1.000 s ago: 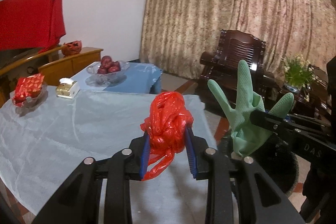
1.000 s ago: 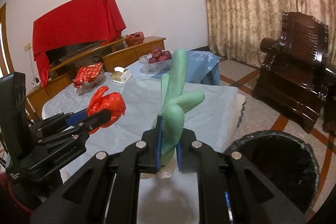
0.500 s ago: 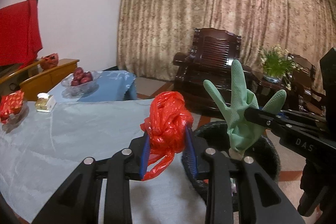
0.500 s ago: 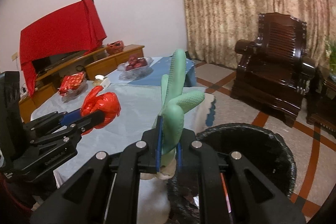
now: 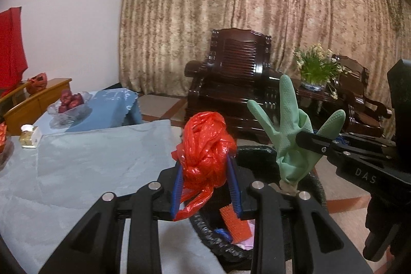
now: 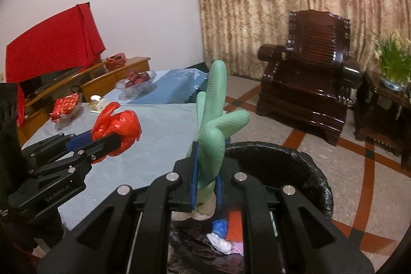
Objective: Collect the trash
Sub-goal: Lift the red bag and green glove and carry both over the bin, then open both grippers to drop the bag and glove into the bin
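My left gripper (image 5: 206, 186) is shut on a crumpled red plastic bag (image 5: 206, 148), held at the table's edge just over the rim of the black-lined trash bin (image 5: 259, 156). My right gripper (image 6: 206, 184) is shut on a green rubber glove (image 6: 213, 120) that stands upright above the trash bin (image 6: 308, 166). The glove also shows in the left wrist view (image 5: 290, 135), and the red bag in the right wrist view (image 6: 118, 127). Several bits of trash (image 6: 223, 233) lie inside the bin.
A table with a pale blue cloth (image 5: 90, 166) is at left, carrying a fruit bowl (image 5: 69, 104), a small box (image 5: 29, 136) and a red packet (image 6: 64, 104). A dark wooden armchair (image 6: 308, 94) and a potted plant (image 5: 317, 68) stand behind the bin.
Both grippers swung right from over the table to the trash bin, each still holding its item. The bin now lies directly below them.
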`<control>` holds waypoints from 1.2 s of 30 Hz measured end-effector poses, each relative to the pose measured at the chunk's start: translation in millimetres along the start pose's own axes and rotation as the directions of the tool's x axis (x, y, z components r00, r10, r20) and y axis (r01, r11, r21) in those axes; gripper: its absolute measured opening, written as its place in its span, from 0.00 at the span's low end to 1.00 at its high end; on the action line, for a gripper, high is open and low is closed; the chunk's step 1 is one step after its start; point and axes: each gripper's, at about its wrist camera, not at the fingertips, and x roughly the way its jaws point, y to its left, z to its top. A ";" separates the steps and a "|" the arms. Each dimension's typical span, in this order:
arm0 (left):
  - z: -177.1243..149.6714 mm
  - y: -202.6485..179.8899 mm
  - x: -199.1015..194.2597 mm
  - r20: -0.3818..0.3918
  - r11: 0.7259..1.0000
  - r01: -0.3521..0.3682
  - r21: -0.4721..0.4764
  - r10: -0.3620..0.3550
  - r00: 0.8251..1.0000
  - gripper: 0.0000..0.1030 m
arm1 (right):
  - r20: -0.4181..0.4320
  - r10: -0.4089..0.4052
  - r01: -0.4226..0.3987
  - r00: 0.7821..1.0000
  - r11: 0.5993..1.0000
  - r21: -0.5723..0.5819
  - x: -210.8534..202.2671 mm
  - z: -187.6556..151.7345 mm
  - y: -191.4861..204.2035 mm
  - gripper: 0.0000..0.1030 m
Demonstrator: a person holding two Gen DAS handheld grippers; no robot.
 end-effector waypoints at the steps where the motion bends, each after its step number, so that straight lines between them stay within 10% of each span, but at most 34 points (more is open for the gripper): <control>1: -0.1 -4.2 4.6 -0.004 1.000 0.007 0.007 -0.007 1.000 0.30 | -0.004 -0.007 0.007 1.000 1.000 0.005 1.1 -1.7 -3.6 0.10; 36: -19.1 -40.9 95.6 -0.138 0.990 0.134 0.037 -0.128 0.982 0.30 | -0.137 -0.121 0.135 0.983 0.986 0.100 46.4 -40.8 -76.7 0.10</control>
